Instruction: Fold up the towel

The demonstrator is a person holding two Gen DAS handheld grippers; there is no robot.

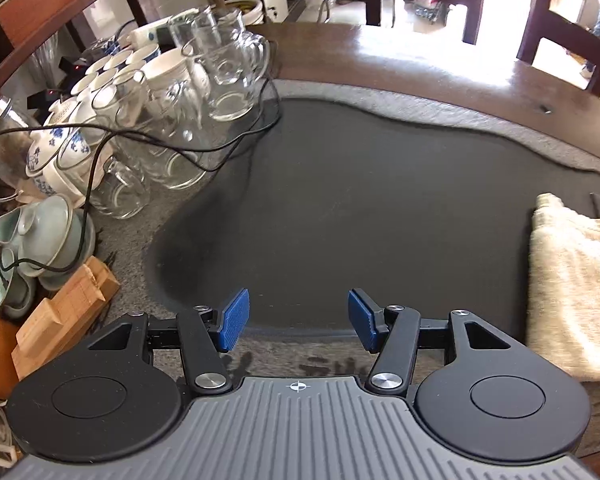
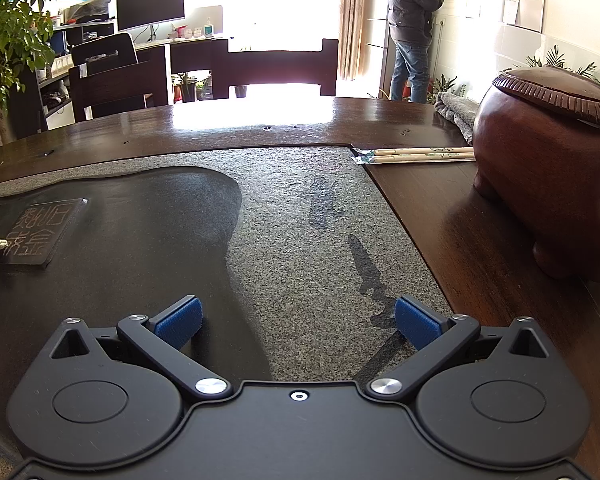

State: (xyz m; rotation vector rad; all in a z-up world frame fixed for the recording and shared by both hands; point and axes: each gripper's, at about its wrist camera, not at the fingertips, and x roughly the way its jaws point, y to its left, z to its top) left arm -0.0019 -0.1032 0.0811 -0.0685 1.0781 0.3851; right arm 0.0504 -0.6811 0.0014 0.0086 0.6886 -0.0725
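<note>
I am holding my left gripper parted and empty; the towel is lying just to its right, nearer than my right gripper, likewise parted and empty.

My left gripper points down at the dark stone tea tray, jaws apart with nothing between the blue pads. The cream towel lies at the right edge of my view, well clear of the pads — part on the tray's dark basin, part over its grey rim. Off to the left I see clear glass mugs crowded beside white cups and a blue-and-white teapot, with a black cable looping over them — and pale green bowls just above a wooden block.
</note>
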